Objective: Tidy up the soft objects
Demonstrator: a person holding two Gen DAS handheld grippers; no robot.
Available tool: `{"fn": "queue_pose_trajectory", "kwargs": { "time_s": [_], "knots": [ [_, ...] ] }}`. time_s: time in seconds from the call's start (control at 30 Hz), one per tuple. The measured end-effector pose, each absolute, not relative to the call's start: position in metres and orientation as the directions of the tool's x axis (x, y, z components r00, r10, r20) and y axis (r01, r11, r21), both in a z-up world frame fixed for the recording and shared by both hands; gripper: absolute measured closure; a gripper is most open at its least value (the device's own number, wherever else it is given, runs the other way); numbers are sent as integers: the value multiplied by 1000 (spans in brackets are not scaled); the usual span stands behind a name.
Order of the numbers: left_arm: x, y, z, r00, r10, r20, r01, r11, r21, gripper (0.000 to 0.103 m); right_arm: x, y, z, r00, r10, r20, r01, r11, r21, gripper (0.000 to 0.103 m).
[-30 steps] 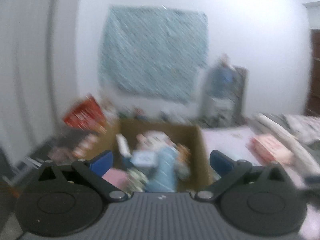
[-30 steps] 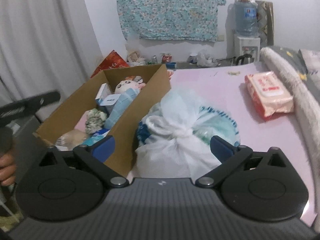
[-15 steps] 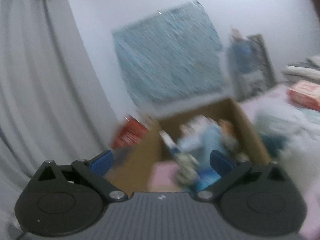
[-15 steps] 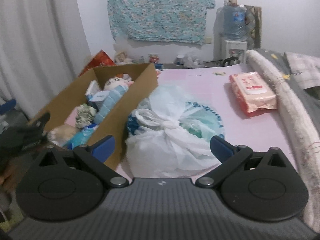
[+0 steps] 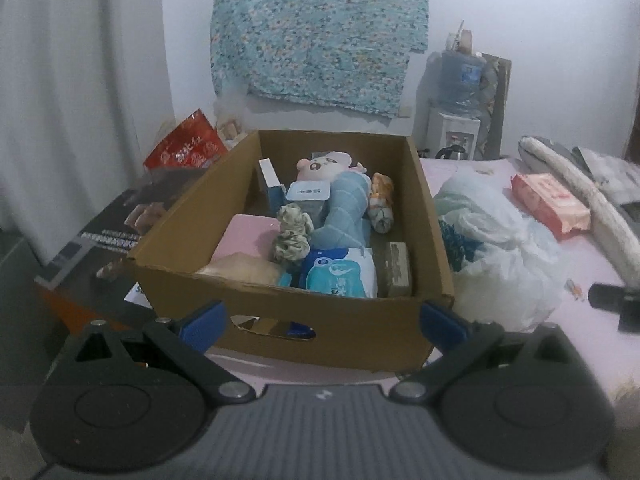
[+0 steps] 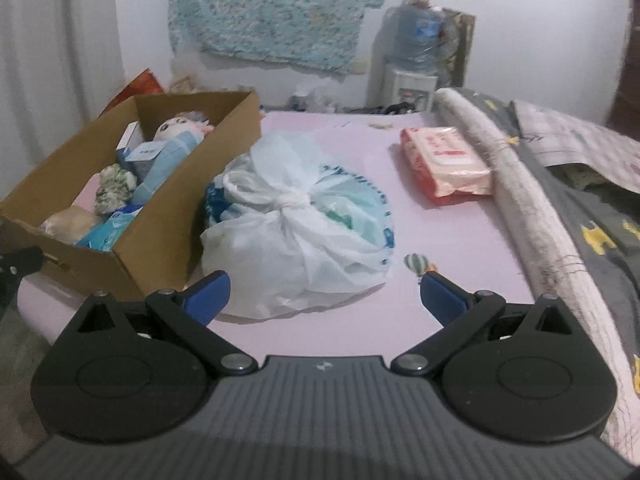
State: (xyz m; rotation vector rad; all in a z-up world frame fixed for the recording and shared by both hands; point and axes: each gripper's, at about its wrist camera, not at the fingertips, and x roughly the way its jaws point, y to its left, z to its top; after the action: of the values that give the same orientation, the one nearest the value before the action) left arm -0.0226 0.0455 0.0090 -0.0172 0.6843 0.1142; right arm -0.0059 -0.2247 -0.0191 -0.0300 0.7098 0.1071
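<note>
Bag (image 6: 296,232) of soft stuff, knotted, sits on bed (image 6: 460,240) touching cardboard box (image 6: 168,220); looks light, squashy, slippery — grab the knot. Right gripper (image 6: 322,294) and left gripper (image 5: 322,320) both spread wide, empty.

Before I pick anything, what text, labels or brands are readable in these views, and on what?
None reads clearly.
Red snack bag: large pale characters, too blurred to quote.
Dark poster: white line of text, too small.
Blue label on the plush toy in the cardboard box: dark marks, unreadable.
Blue tissue pack: logo, blurred.
White plastic bag: blue lettering, distorted.
Pink wipes pack: red print, illegible.
</note>
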Motion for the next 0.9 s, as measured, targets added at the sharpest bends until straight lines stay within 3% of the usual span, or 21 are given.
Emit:
{"fn": "queue_pose_trajectory", "kwargs": {
  "time_s": [0.47, 0.9],
  "knots": [
    [-27, 39, 29, 807, 86, -584, -77, 996, 40, 0, -4, -222, -5, 782, 22, -623, -48, 999, -24, 1],
    [-23, 27, 38, 797, 91, -597, -47, 995, 89, 0, 1, -213, 5, 783, 31, -621, -55, 998, -19, 1]
  ]
}}
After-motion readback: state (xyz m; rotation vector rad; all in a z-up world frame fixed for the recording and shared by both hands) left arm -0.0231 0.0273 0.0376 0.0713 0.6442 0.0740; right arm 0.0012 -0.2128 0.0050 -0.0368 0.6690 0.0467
